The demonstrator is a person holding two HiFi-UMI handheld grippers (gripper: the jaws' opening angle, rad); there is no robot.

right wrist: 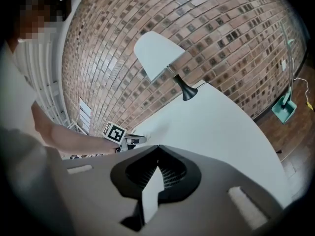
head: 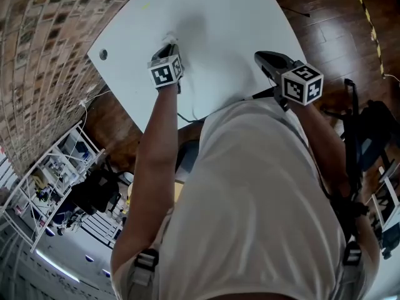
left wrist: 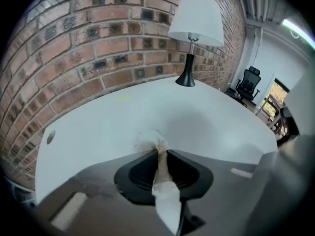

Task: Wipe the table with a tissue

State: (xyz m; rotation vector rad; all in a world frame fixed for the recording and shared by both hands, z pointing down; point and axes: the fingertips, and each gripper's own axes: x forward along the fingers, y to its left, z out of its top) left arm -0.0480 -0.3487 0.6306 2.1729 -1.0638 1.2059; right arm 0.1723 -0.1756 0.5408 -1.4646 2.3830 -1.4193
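A crumpled white tissue [left wrist: 151, 140] is clamped between the jaws of my left gripper [left wrist: 160, 152] and pressed onto the white table [left wrist: 206, 117]. In the head view that left gripper [head: 170, 46] points down at the table's left part, with the tissue [head: 167, 40] at its tip. My right gripper [head: 263, 57] hovers over the table's right edge. In its own view, the right gripper [right wrist: 157, 148] has its jaws meeting at the tip with nothing between them, and the left gripper's marker cube [right wrist: 114, 132] shows across the table [right wrist: 216, 117].
A white-shaded lamp [left wrist: 195, 21] on a black base stands at the table's far end by the brick wall [left wrist: 98, 43]. A cable hole [head: 103, 54] sits near the table's left corner. Shelving [head: 56, 167] stands on the wood floor, and an office chair [left wrist: 250, 82] beyond the table.
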